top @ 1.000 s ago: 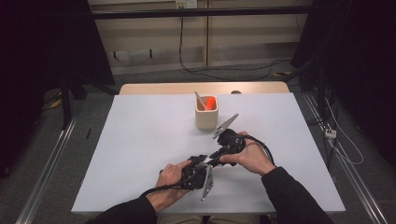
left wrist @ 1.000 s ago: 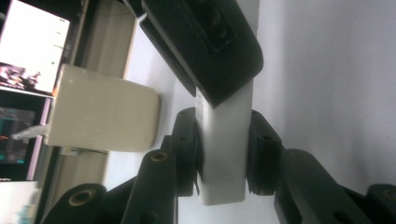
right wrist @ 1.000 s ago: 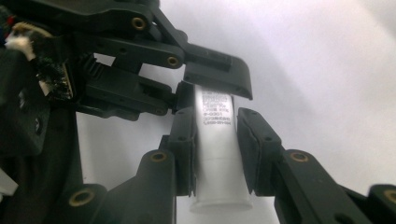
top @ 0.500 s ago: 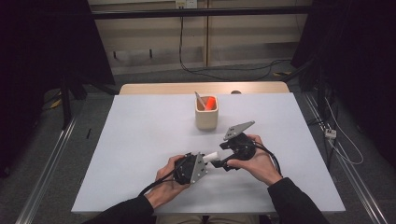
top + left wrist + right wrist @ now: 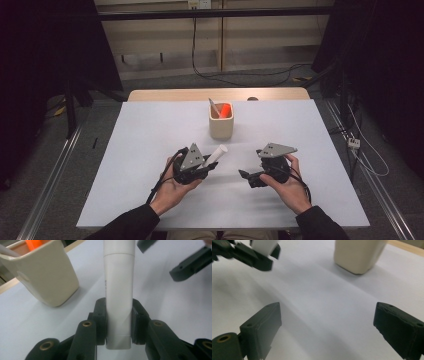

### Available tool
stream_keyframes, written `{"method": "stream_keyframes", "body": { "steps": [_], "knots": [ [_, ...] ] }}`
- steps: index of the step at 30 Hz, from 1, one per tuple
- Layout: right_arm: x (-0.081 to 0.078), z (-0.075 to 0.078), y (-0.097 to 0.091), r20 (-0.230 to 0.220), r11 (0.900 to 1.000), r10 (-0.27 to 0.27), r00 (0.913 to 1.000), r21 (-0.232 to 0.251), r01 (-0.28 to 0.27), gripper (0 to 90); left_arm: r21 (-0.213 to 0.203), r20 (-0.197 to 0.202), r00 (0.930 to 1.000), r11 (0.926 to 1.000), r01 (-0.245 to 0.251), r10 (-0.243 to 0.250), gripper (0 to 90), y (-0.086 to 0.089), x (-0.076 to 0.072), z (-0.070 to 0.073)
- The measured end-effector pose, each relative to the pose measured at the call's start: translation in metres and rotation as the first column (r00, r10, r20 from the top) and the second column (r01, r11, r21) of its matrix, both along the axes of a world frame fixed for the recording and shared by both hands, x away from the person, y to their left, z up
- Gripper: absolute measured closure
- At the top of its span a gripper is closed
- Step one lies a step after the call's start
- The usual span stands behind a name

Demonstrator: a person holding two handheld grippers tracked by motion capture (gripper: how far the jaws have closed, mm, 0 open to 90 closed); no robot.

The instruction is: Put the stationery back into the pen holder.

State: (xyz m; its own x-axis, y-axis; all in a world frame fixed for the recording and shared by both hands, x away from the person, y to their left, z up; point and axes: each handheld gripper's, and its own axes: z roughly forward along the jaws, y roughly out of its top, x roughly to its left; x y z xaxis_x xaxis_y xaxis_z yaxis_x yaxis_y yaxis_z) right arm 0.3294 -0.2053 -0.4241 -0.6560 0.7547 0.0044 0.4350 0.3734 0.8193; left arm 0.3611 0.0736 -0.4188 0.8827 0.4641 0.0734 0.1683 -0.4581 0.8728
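My left gripper is shut on the flat end of a white tube, which slants up toward the beige cup. In the left gripper view both pads press the tube near its crimped end. My right gripper stands apart to the right, low over the table. Its jaws have just been opening and are wide, with nothing between them. The cup holds an orange thing and a pale stick.
The white table has a wooden strip along its far edge. The cup stands ahead of the right gripper, and the left gripper with the tube is at the upper left. Dark floor and cables surround the table.
The two hands have drawn apart. The right gripper opened and moved right, away from the tube. The left gripper moved left with the tube in its jaws.
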Motion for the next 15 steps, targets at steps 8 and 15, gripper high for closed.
{"method": "stream_keyframes", "body": {
  "steps": [8,15],
  "knots": [
    [-0.011,-0.003,-0.025,0.021,0.9935,-0.107,0.994,0.041,0.106,6.7,-0.09,-0.035,0.9991,0.9955,-0.029,0.026,71.2,0.01,0.019,0.015],
    [-0.02,-0.006,-0.041,0.028,0.9873,-0.142,0.9895,0.076,0.139,7.0,-0.148,-0.054,0.9968,0.9868,-0.066,0.058,71.2,0.001,0.038,0.029]
  ]
}}
